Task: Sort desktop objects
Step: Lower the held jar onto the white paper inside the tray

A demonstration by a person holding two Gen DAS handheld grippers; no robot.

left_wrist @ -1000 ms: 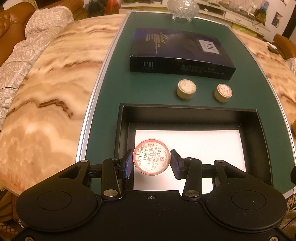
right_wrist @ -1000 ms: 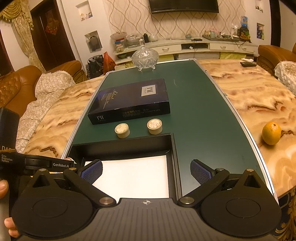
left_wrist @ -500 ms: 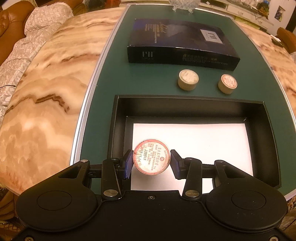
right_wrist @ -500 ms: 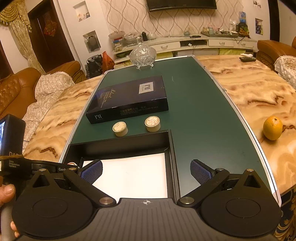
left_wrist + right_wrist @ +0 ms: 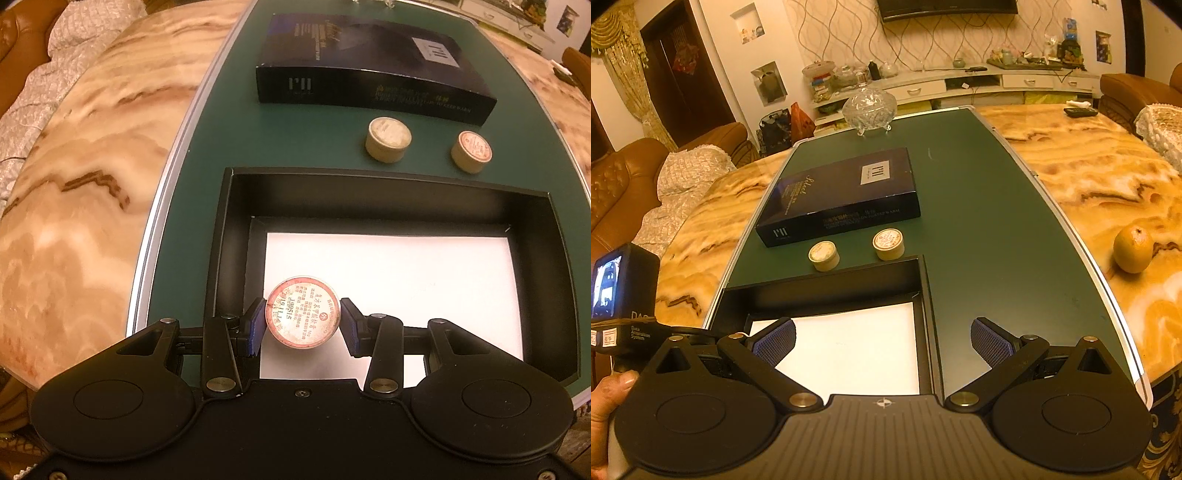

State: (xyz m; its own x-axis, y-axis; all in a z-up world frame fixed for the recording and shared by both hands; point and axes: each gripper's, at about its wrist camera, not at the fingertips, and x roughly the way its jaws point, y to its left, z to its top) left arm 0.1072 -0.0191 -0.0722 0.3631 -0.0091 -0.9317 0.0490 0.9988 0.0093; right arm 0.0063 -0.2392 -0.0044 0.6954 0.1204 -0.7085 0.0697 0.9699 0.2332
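The small round tin [image 5: 302, 318] with the red-rimmed label is pinched between the blue pads of the left hand-held gripper [image 5: 302, 323], which presses in on both its sides and holds it above the near left part of the open black box [image 5: 369, 192].

Working from the biggest thing down: the desk [image 5: 92, 166] is marbled stone with a green mat [image 5: 288, 140] along its middle, and everything that matters sits on that mat. Farthest off lies a flat dark carton [image 5: 369, 70], which plays no part in this step. Nearer stands the open black box, its walls fairly deep and its floor covered by a white sheet [image 5: 406, 273]. Between carton and box sit two more round tins, one plain-topped [image 5: 388, 138] and one with a red label [image 5: 471, 150], both clear of the box's far wall.

The step in hand looks like setting the held tin down inside the box. To do it well, lower it straight until its base meets the white sheet, keeping it level (a tilted tin would likely roll or tip when let go), and keep the left finger off the box's near left wall. Placing it toward a corner would leave room for the other two tins.

The right hand-held gripper [image 5: 882, 343] is spread wide with nothing between its pads, waiting over the box's right side; it seems well placed to fetch the red-labelled tin next.
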